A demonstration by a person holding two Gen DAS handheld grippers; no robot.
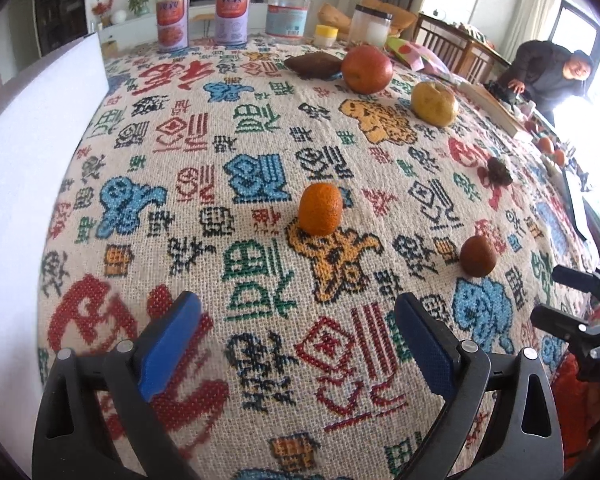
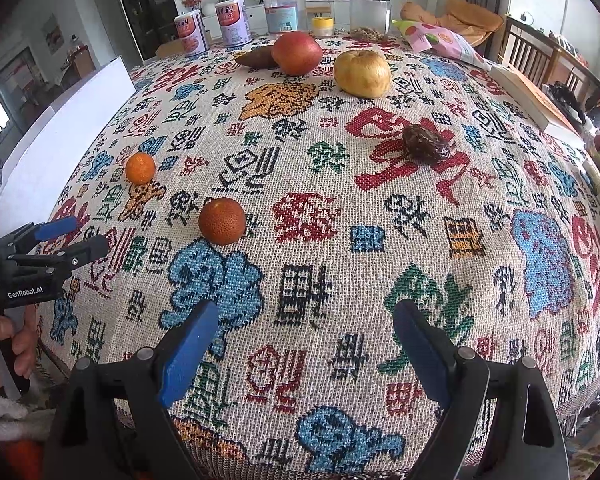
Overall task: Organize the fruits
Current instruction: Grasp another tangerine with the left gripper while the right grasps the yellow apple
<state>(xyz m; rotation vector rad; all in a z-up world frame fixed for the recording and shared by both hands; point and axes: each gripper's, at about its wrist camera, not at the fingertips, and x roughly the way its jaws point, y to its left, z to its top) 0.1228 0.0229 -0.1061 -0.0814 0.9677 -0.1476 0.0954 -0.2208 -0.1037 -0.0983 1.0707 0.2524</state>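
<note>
Fruits lie on a patterned tablecloth (image 1: pixel 260 152). A bright orange mandarin (image 1: pixel 320 209) (image 2: pixel 140 168) sits ahead of my open, empty left gripper (image 1: pixel 300 320). A darker brown-orange fruit (image 1: pixel 478 256) (image 2: pixel 221 221) lies to its right. A red apple (image 1: pixel 367 69) (image 2: pixel 297 53), a yellow pear (image 1: pixel 435 104) (image 2: pixel 362 73), a brown sweet potato (image 1: pixel 314 65) (image 2: pixel 256 58) and a dark wrinkled date (image 1: pixel 499 171) (image 2: pixel 424 142) lie farther back. My right gripper (image 2: pixel 304 332) is open and empty near the front edge. Each gripper shows in the other's view: the right (image 1: pixel 572 300), the left (image 2: pixel 66 236).
Two cans (image 1: pixel 173 22) (image 1: pixel 231 16), clear jars (image 1: pixel 289 10) (image 1: pixel 370 24), a small yellow-lidded jar (image 1: pixel 326 35) and a snack bag (image 2: pixel 440 40) stand at the table's back. A white board (image 1: pixel 32 120) stands at the left. A person (image 1: pixel 548 68) leans at far right.
</note>
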